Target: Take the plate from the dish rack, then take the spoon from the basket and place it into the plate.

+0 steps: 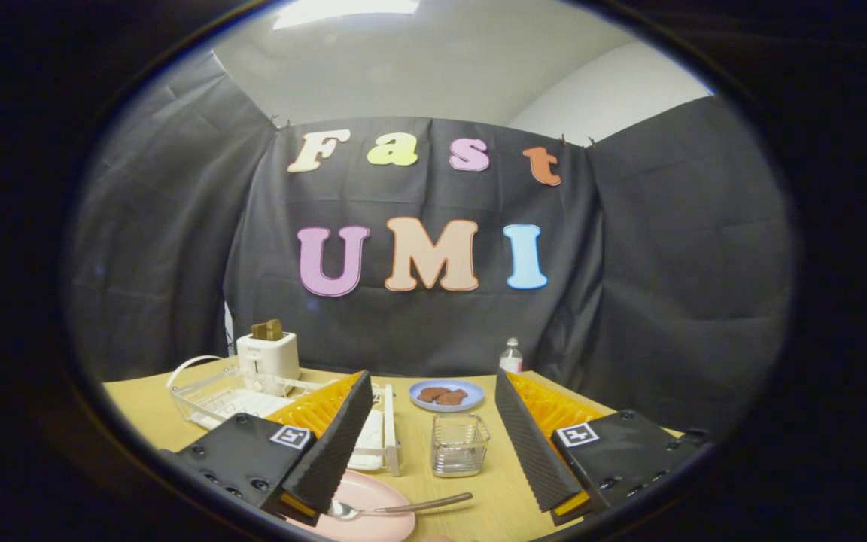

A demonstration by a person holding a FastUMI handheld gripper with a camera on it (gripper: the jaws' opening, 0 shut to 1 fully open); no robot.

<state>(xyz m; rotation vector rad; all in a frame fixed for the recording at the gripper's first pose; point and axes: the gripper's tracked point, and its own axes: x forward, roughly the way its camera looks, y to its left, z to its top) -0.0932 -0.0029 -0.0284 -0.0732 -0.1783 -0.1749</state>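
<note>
Since the spoon (396, 508) already lies bowl-first in the plate (369, 519) at the worktop's (494, 489) near edge, the tool (433, 482) hangs spread, gripping nothing; handle pointing between its fingers.

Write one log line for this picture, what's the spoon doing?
spoon: bowl on pink plate, handle sticking off | tongs: open, holding nothing | basket: between tongs, looks empty | dish rack: no plate seen

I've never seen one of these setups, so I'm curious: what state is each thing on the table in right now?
gripper: open, holding nothing
spoon: bowl on the plate, handle sticking out over the table
pink plate: flat on table
basket: upright, empty
dish rack: no plate seen
toaster: toast popped up
blue plate: holds brown food
</note>
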